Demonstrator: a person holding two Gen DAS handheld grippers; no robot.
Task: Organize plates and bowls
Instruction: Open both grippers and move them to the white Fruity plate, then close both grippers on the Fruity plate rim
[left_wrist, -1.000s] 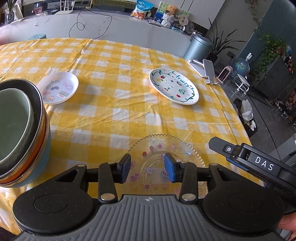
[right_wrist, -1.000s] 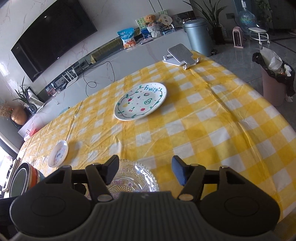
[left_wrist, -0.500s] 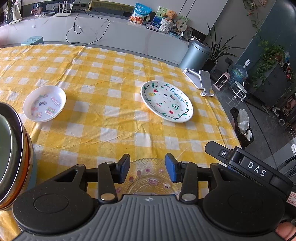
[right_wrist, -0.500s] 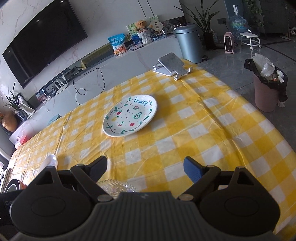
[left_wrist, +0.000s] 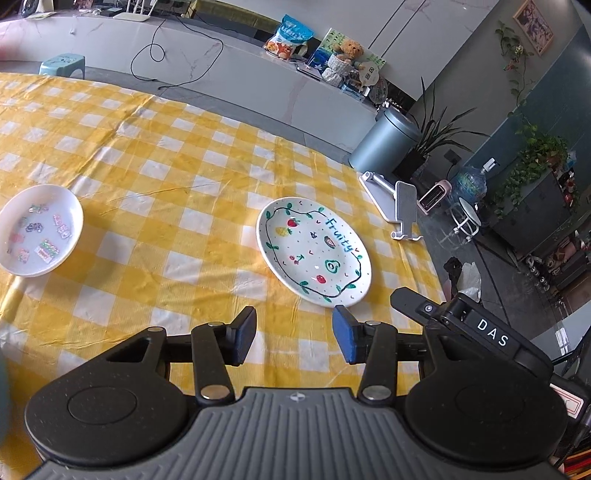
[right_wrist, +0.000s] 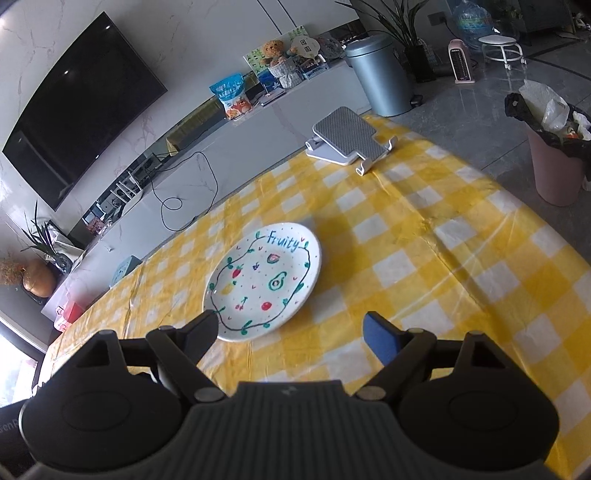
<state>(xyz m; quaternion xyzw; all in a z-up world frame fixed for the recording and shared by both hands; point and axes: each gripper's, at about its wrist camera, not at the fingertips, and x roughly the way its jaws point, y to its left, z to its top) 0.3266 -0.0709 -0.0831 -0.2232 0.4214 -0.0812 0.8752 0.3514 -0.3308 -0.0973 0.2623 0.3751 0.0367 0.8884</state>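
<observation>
**plate_guy:** Two plates on the bench (left_wrist: 192, 173), that's what I count. White "Fruity" plate (left_wrist: 314, 251) sits toward the right edge, near the phone stand (left_wrist: 397, 201) at the far right corner. Small sticker plate (left_wrist: 38, 230) is well apart, over by the left edge.

**umi_fan:** Yep. Left gripper (left_wrist: 293, 334) has its fingers spread, nothing between them, hovering just short of the Fruity plate. Right gripper (right_wrist: 291, 328) is spread even wider, also empty, same plate right ahead of it.
</observation>
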